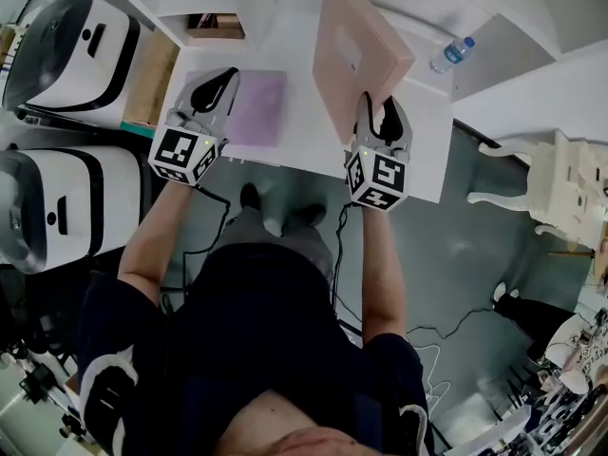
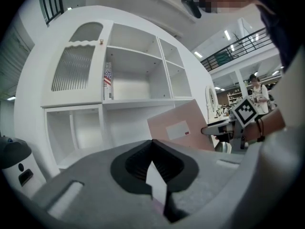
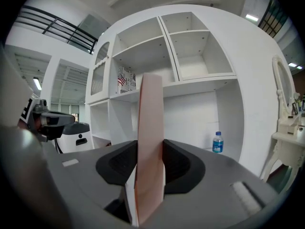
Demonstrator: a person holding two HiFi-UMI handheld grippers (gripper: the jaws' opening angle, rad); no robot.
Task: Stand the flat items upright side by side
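While the right tongs (image 1: 378, 107) grasp the pink book (image 1: 356, 50) by its near edge, holding it nearly upright over the desk (image 1: 304, 112), the left tongs (image 1: 217, 88) are clenched empty. They sit at the left edge of the purple book (image 1: 258, 110), which lies flat.

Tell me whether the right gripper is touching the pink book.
Touching. The right gripper view shows the pink book standing edge-on inside the right gripper, with both jaws pressed against its two faces and no gap on either side.
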